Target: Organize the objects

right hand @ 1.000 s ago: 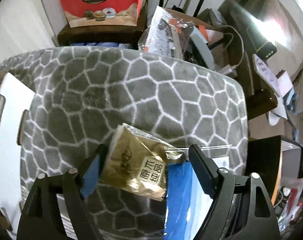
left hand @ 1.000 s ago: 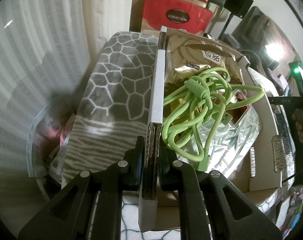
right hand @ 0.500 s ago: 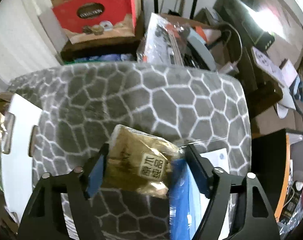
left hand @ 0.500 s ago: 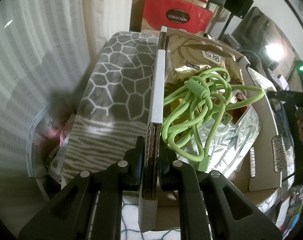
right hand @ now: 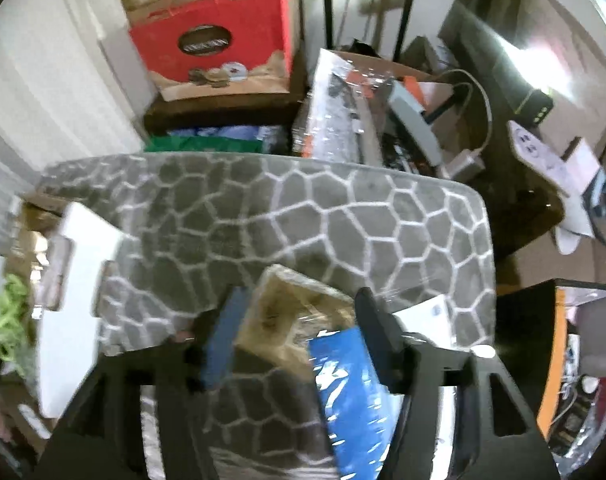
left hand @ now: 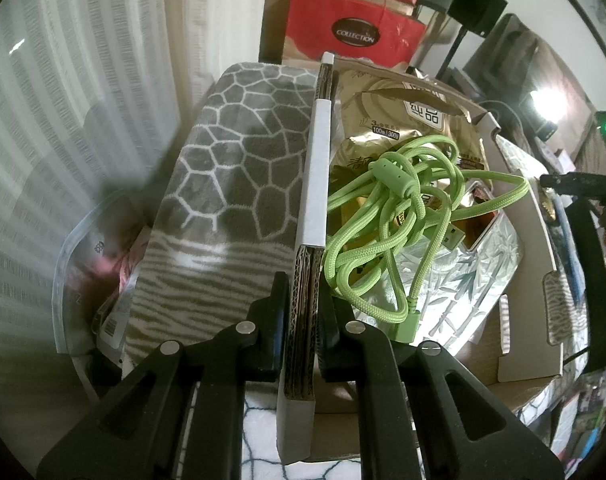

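Note:
My left gripper [left hand: 301,312] is shut on the near wall of a white cardboard box [left hand: 315,184]. The box holds a tangled green cable [left hand: 399,216] lying on gold and silver packets [left hand: 387,100]. My right gripper [right hand: 299,324] holds a gold packet [right hand: 287,320] between its fingers above the grey honeycomb mat [right hand: 303,216]. A blue packet [right hand: 343,384] lies under it on the right. The box's white wall [right hand: 75,292] and the green cable [right hand: 7,320] show at the left of the right wrist view.
A red gift bag [left hand: 351,36] stands behind the mat and also shows in the right wrist view [right hand: 211,44]. A clear plastic bag [left hand: 87,280] lies left of the mat. Clutter, cables and a power strip [right hand: 543,152] crowd the right side.
My right gripper has lifted the gold packet off the mat and is moving left toward the box; the view is blurred. The left gripper has not moved.

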Motion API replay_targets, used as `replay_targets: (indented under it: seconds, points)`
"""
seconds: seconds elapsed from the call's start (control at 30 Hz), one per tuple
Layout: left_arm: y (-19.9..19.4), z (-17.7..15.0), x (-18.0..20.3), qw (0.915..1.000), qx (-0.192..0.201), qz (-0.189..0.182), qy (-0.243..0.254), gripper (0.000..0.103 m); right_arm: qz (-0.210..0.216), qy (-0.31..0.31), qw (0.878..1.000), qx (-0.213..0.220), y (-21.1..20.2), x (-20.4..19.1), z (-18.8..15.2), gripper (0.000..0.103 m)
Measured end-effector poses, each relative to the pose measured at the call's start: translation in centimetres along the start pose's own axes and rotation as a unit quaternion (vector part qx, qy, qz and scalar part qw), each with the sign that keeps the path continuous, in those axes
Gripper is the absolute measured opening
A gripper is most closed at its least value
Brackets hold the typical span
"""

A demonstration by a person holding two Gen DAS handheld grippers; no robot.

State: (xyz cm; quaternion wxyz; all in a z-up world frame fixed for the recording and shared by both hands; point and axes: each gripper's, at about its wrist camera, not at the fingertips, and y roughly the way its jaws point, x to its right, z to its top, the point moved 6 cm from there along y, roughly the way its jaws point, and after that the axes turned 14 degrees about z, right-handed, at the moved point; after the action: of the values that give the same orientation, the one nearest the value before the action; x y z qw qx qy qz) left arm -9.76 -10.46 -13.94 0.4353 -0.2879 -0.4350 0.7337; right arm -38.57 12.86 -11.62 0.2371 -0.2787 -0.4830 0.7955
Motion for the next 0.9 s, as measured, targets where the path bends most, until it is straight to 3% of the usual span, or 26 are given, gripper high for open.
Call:
replay_targets:
  seconds: [0.1,0.17,0.23,0.3,0.37,0.4,0.53,0.63,0.9]
  points:
    - [0.0,0.0,0.1,1.0,0.0,0.0,-0.001,0.01,-0.009,0.021,0.999,-0.036,1.7,1.3,-0.5,0.062]
    - [0.0,0.0,0.0,1.0,0.0,0.0,-0.001,0.01,-0.007,0.024,0.999,-0.036,2.0,1.5,-0.5,0.063]
    - [0.0,0.0,0.0,1.0,0.0,0.0,-0.001,0.01,-0.004,0.014,0.999,-0.039,2.1,1.1,-0.6,0.051]
    - [0.0,0.0,0.0,1.0,0.0,0.001,-0.001,0.01,-0.002,-0.017,0.999,-0.044,1.9,0.1,-0.7,0.025]
    - [0.1,-0.1,0.0,1.0,0.0,0.002,-0.002,0.01,0.001,-0.035,0.998,-0.05,1.8,-1.0,-1.0,0.007]
    - [0.0,-0.1,0.1,1.0,0.001,0.003,-0.002,0.01,-0.003,-0.04,0.998,-0.052,1.9,-1.3,-1.0,0.004]
    - [0.1,-0.1,0.1,1.0,-0.001,0.0,-0.003,0.01,-0.01,-0.032,0.998,-0.044,1.7,-1.5,-0.7,0.002]
    - [0.1,0.0,0.0,1.0,-0.002,-0.001,-0.004,0.01,0.03,-0.005,0.999,-0.025,0.7,-1.5,-0.4,0.001]
    - [0.2,0.0,-0.1,1.0,-0.002,-0.001,-0.005,0.01,0.052,0.004,0.999,-0.01,-0.7,-2.1,0.8,0.0]
